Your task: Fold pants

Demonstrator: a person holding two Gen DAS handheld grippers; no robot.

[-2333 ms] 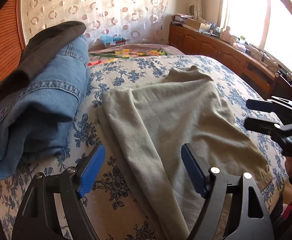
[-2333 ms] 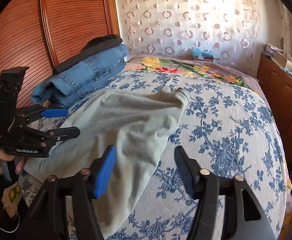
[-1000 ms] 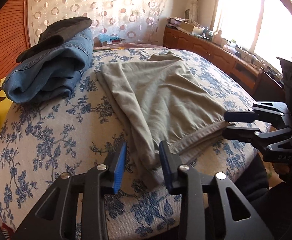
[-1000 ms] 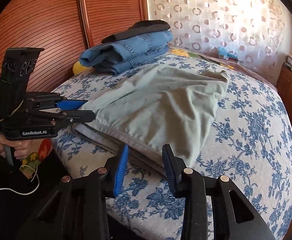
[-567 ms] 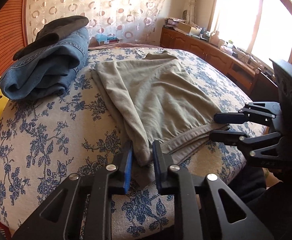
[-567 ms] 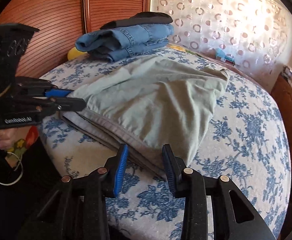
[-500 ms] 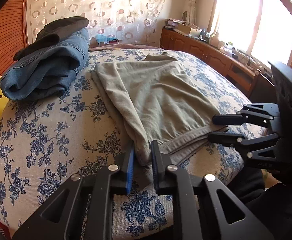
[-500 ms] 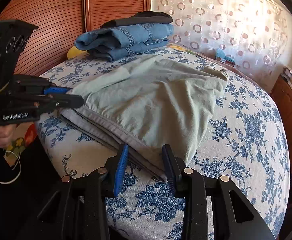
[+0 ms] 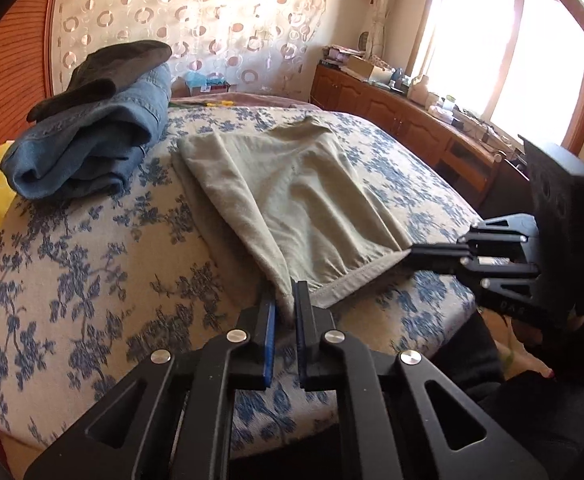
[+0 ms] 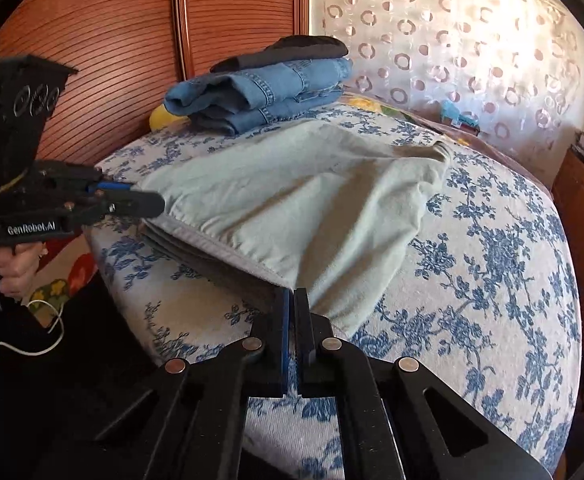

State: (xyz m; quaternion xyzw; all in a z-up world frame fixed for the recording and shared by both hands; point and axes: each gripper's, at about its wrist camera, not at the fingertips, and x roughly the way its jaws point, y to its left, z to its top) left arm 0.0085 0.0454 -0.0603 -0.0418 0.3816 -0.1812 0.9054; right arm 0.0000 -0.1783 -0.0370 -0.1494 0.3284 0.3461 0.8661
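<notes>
Khaki pants, blue-flowered bedspread

Folded jeans under dark garment on floral bedspread; wooden cabinets beyond

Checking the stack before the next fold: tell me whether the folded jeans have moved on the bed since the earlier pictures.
No. The folded jeans lie at the same far corner of the bedspread, against the wooden wardrobe, dark garment on top as before.

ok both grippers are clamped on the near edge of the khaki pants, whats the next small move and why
Probably lift both corners together and carry them toward the far end. The left gripper and right gripper are each shut on a near corner of the khaki pants, which lie flat on the bed, the far half clear for a fold.
</notes>
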